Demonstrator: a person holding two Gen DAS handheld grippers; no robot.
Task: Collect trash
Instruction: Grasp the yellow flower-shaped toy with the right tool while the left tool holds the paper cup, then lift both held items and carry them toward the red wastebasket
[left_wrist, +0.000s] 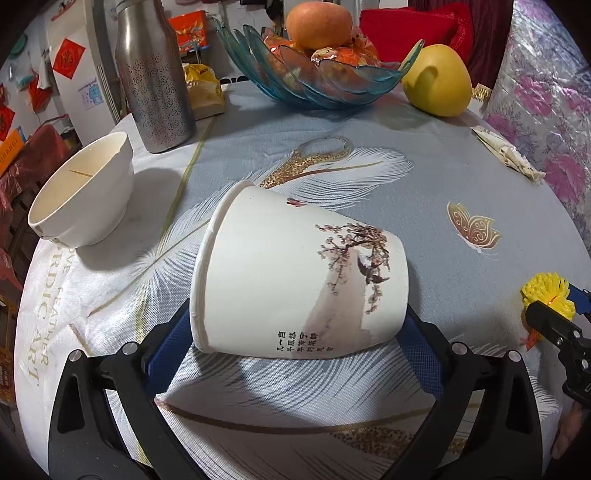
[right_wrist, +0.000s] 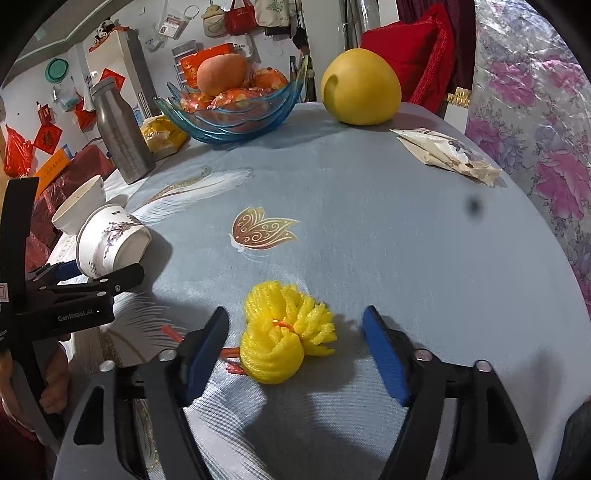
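A white paper cup (left_wrist: 295, 273) with a tree print lies on its side on the table, rim to the left. My left gripper (left_wrist: 291, 332) is open, its blue pads on either side of the cup. The cup also shows in the right wrist view (right_wrist: 110, 243). A yellow foam fruit net (right_wrist: 284, 332) with orange strips lies between the pads of my open right gripper (right_wrist: 295, 347); the pads stand clear of it. The net also shows in the left wrist view (left_wrist: 546, 295). A white paper bowl (left_wrist: 85, 199) sits at the left. An empty snack wrapper (right_wrist: 447, 153) lies at the far right.
A steel bottle (left_wrist: 155, 74), a blue glass fruit bowl (left_wrist: 314, 74), a yellow pomelo (left_wrist: 436, 81) and a yellow bag (left_wrist: 201, 86) stand at the back of the round table (left_wrist: 424, 177). A floral cover (right_wrist: 535, 129) rises at the right.
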